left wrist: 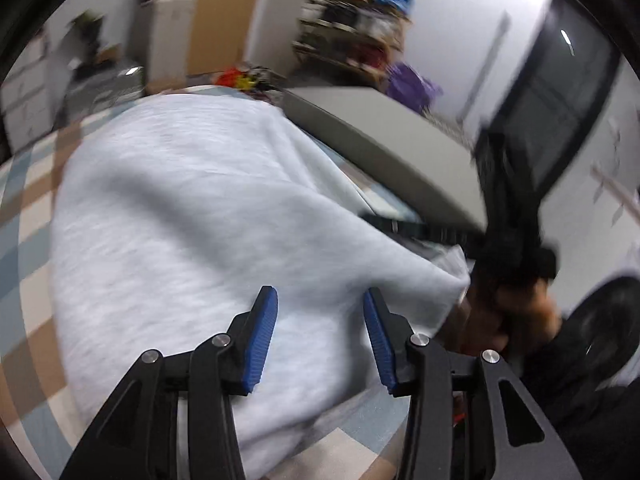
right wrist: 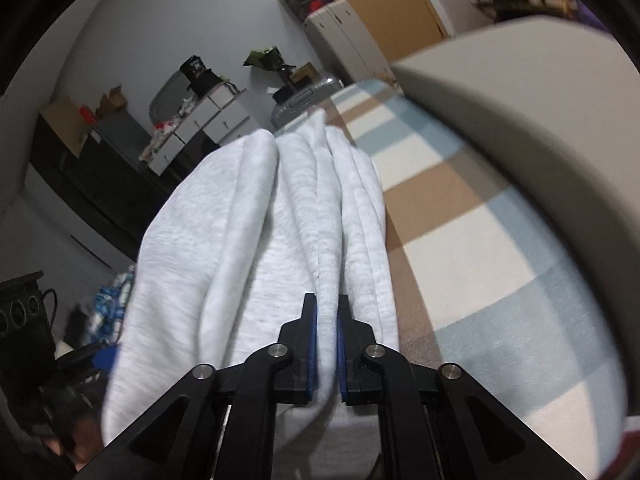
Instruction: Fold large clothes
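Garment was the thing being folded: a large pale grey, fleecy piece of clothing, lying on a checked blanket of cream, tan and light blue, beside a grey padded edge. It looked soft and thick, likely to slump and bunch rather than hold a crease. The step in hand seemed to be a fold carried across, with one end of the cloth lifted. In the right wrist view the right gripper was nearly closed on a bunched edge of the garment, its blue pads pinching a ridge of cloth, and from that grip the fabric ran away in long gathered pleats toward the far end of the blanket. In the left wrist view the left gripper stood partly open above the garment, with nothing pressed between its pads; the cloth only lay beneath the gap. Beside it, at the garment's corner, the other hand and its tool showed blurred. The next move probably called for the left gripper to find a fresh edge or corner, close on it, and draw the cloth flat so the pleats smoothed out before laying the fold down.
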A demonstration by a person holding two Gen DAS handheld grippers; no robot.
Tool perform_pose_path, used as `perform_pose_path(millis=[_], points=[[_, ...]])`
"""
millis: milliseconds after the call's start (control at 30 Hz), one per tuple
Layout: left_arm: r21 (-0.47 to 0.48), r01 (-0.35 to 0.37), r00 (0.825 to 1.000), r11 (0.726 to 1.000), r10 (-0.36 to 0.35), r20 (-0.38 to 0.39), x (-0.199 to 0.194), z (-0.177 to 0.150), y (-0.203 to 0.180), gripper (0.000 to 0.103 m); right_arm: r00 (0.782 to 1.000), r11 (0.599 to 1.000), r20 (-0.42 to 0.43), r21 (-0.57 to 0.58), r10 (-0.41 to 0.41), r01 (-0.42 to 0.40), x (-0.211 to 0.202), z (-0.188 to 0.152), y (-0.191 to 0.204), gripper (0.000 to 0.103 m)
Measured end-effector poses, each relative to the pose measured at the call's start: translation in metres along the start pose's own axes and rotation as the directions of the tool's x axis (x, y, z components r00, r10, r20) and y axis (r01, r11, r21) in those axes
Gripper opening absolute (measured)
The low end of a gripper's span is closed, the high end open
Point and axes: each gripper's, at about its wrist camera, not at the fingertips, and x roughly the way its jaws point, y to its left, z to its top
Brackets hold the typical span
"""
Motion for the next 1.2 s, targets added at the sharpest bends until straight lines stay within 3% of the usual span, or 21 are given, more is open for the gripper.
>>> perform_pose_path(millis=[67,100,233,333,433,467,533,600,667,733,800,833,900,933,967,1033,1100,1167,1200], points=[[0.056,0.006,0.999,0.998,-0.004,-0.033,0.007,-0.004,-0.010,0.041,1.000,1.000,0.017,0.008,0.016,-0.016,-0.010,0.009,0.001,0.018],[0.077,0.002,0.999,0.997,0.001,-0.044,0.011,-0.007,-0.013,0.044,0.999,0.999,0.020,0.012,0.045,-0.045,-0.012,0.016,0.001,0.026],[0.109,-0.009,0.999,0.994,0.015,-0.052,0.015,-0.012,-0.014,0.046,0.974,0.972,-0.011,0.066,0.225,-0.224,0.004,0.047,0.011,0.051],[0.102,0.000,0.999,0.995,0.005,-0.049,0.013,-0.012,-0.010,0.046,0.949,0.953,-0.099,0.080,0.299,-0.292,0.040,0.065,0.030,0.054],[0.117,-0.013,0.999,0.993,0.018,-0.045,0.010,-0.010,-0.012,0.046,0.941,0.953,-0.172,0.132,0.293,-0.272,0.088,0.082,0.039,0.053],[0.119,-0.012,0.999,0.993,0.017,-0.043,0.009,-0.012,-0.011,0.046,0.950,0.963,-0.180,0.138,0.255,-0.232,0.099,0.086,0.041,0.050],[0.125,-0.012,0.999,0.992,0.018,-0.048,0.011,-0.010,-0.014,0.046,0.960,0.972,-0.178,0.130,0.217,-0.196,0.111,0.093,0.047,0.014],[0.130,-0.009,0.999,0.991,0.015,-0.050,0.009,-0.012,-0.014,0.046,0.967,0.972,-0.101,0.049,0.235,-0.231,0.090,0.095,0.062,0.008],[0.141,0.003,0.998,0.990,0.004,-0.055,0.009,-0.012,-0.019,0.046,0.957,0.955,0.063,-0.103,0.284,-0.276,0.043,0.091,0.082,0.007],[0.154,0.040,0.997,0.987,-0.028,-0.076,0.010,-0.013,-0.025,0.046,0.957,0.952,0.122,-0.196,0.263,-0.236,0.017,0.079,0.094,0.006],[0.163,0.059,0.994,0.985,-0.044,-0.096,0.013,-0.015,-0.027,0.046,0.986,0.979,0.093,-0.165,0.139,-0.123,0.037,0.078,0.075,0.006],[0.171,0.072,0.993,0.983,-0.054,-0.108,0.016,-0.015,-0.029,0.046,0.992,0.988,0.047,-0.108,0.114,-0.109,0.055,0.080,0.059,0.006],[0.192,0.085,0.991,0.978,-0.063,-0.121,0.021,-0.016,-0.036,0.046,0.991,0.994,-0.091,0.052,0.096,-0.092,0.100,0.078,0.020,0.007],[0.200,0.088,0.990,0.976,-0.064,-0.125,0.023,-0.015,-0.038,0.046,0.988,0.990,-0.112,0.102,0.104,-0.093,0.107,0.076,0.012,0.008],[0.203,0.087,0.990,0.975,-0.061,-0.127,0.020,-0.016,-0.036,0.046,0.988,0.989,-0.115,0.116,0.106,-0.093,0.107,0.076,0.012,0.009],[0.186,0.113,0.988,0.976,-0.091,-0.123,0.012,-0.018,-0.037,0.046,0.996,0.999,-0.083,0.043,0.027,-0.024,0.088,0.080,0.030,0.021],[0.161,0.130,0.988,0.978,-0.113,-0.108,-0.001,-0.019,-0.036,0.047,0.999,1.000,-0.027,-0.012,-0.025,0.025,0.055,0.077,0.049,0.022],[0.141,0.133,0.991,0.981,-0.130,-0.036,-0.029,-0.018,-0.030,0.047,0.998,0.993,0.051,-0.109,0.044,-0.038,0.009,0.061,0.076,0.023],[0.126,0.129,0.991,0.984,-0.133,0.021,-0.047,-0.017,-0.025,0.050,0.994,0.987,0.072,-0.144,0.077,-0.066,-0.007,0.051,0.083,0.028]])
